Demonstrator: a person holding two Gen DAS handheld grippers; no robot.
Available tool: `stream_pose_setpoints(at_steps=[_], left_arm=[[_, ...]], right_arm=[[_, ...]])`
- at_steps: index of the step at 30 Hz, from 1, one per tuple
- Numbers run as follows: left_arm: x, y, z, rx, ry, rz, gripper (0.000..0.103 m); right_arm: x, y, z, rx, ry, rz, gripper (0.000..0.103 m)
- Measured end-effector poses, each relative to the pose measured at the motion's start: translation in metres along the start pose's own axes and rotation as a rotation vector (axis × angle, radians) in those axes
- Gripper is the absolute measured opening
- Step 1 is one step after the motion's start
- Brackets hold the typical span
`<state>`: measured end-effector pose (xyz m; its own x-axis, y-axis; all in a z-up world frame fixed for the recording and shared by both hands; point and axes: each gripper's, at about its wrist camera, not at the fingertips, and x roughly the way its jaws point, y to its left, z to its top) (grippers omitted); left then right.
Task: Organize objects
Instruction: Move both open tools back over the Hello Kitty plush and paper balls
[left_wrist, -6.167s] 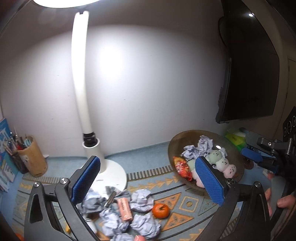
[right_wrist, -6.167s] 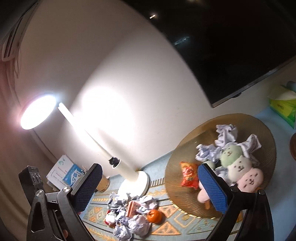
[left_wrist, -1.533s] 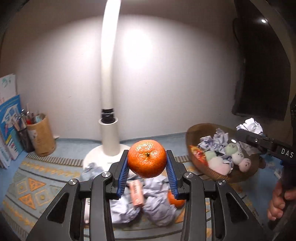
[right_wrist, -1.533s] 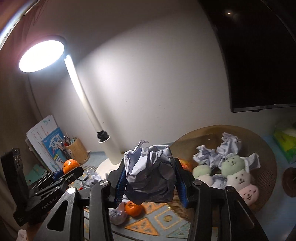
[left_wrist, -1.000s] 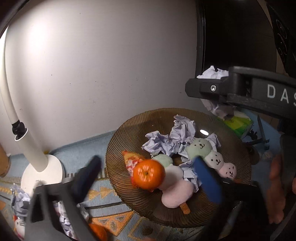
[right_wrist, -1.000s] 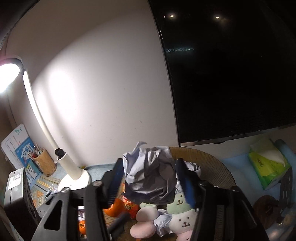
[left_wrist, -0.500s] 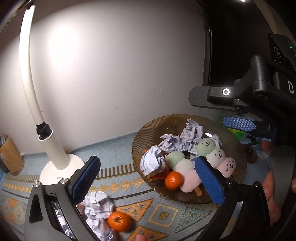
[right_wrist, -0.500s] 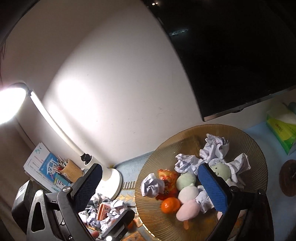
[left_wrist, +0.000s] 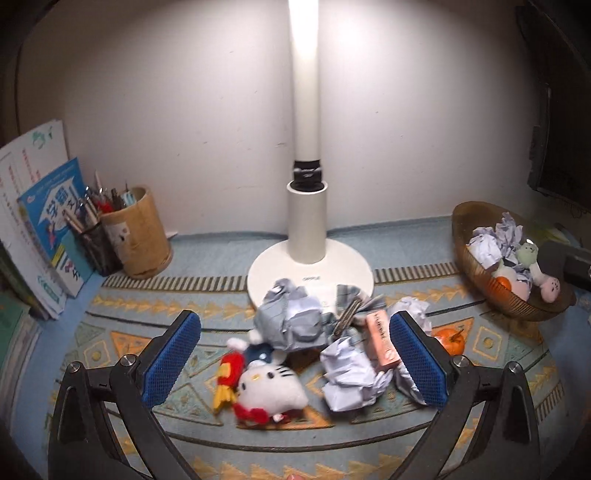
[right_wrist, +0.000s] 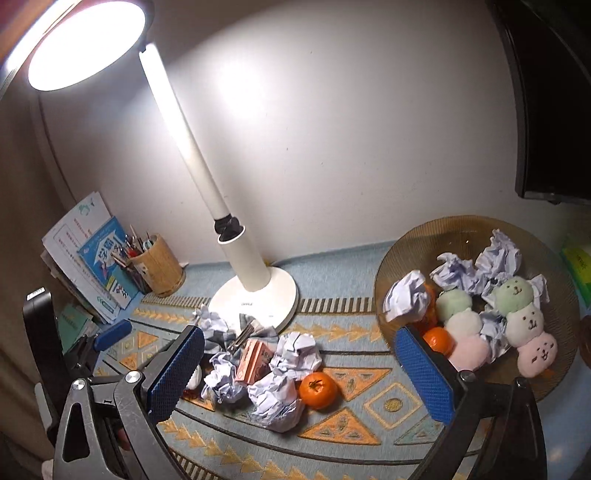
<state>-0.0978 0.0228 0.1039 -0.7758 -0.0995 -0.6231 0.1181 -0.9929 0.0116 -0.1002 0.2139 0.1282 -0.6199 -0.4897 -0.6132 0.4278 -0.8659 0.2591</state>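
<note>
Both grippers are held wide open with nothing between the fingers: the left gripper (left_wrist: 295, 363) is aimed over a heap of crumpled paper balls (left_wrist: 349, 376), a white cat plush (left_wrist: 271, 386) and a pink box (left_wrist: 380, 341) on the patterned mat (left_wrist: 498, 354) of the counter, just in front of the lamp base (left_wrist: 310, 269). The right gripper's (right_wrist: 299, 373) fingers have just been opening. A loose tangerine (right_wrist: 317, 389) is seen beside the heap, and the brown bowl (right_wrist: 458, 232) is filled with paper balls, plush toys and a second tangerine (right_wrist: 437, 339).
</note>
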Motion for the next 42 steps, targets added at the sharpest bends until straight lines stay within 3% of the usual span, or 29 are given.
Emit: stream_pose_setpoints(at_steps=[4, 10, 18, 24, 29, 34, 36, 37, 38, 39, 40, 41, 42], left_arm=[[0.013, 0.037, -0.023, -0.043, 0.057, 0.003, 0.103], [0.041, 0.049, -0.048, -0.04, 0.125, -0.023, 0.103], [0.072, 0.059, -0.055, -0.137, 0.209, -0.187, 0.103], [0.072, 0.062, -0.055, -0.156, 0.202, -0.207, 0.102], [0.077, 0.051, -0.055, -0.098, 0.224, -0.15, 0.103], [0.076, 0.052, -0.056, -0.093, 0.225, -0.148, 0.103], [0.075, 0.052, -0.056, -0.092, 0.225, -0.146, 0.103], [0.075, 0.052, -0.056, -0.093, 0.224, -0.147, 0.103], [0.075, 0.052, -0.056, -0.098, 0.221, -0.153, 0.102], [0.073, 0.055, -0.056, -0.109, 0.209, -0.164, 0.094], [0.067, 0.058, -0.056, -0.134, 0.172, -0.22, 0.042], [0.064, 0.061, -0.056, -0.155, 0.148, -0.268, 0.045], [0.063, 0.061, -0.055, -0.159, 0.145, -0.242, 0.045]], right_arm=[[0.038, 0.006, -0.046, 0.039, 0.098, 0.006, 0.103], [0.076, 0.005, -0.089, 0.067, 0.18, -0.181, 0.103], [0.097, 0.015, -0.083, 0.029, 0.181, -0.262, 0.103], [0.102, 0.016, -0.078, 0.045, 0.172, -0.253, 0.103], [0.107, 0.023, -0.076, 0.005, 0.18, -0.245, 0.098], [0.107, 0.019, -0.074, 0.008, 0.174, -0.248, 0.095], [0.106, 0.018, -0.073, 0.006, 0.167, -0.248, 0.09], [0.105, 0.018, -0.072, 0.003, 0.162, -0.239, 0.078], [0.102, 0.017, -0.072, 0.005, 0.146, -0.226, 0.054], [0.098, 0.016, -0.071, 0.01, 0.121, -0.181, 0.047], [0.095, 0.016, -0.07, 0.009, 0.104, -0.153, 0.047], [0.092, 0.017, -0.07, 0.002, 0.089, -0.143, 0.047], [0.092, 0.023, -0.069, -0.009, 0.075, -0.126, 0.047]])
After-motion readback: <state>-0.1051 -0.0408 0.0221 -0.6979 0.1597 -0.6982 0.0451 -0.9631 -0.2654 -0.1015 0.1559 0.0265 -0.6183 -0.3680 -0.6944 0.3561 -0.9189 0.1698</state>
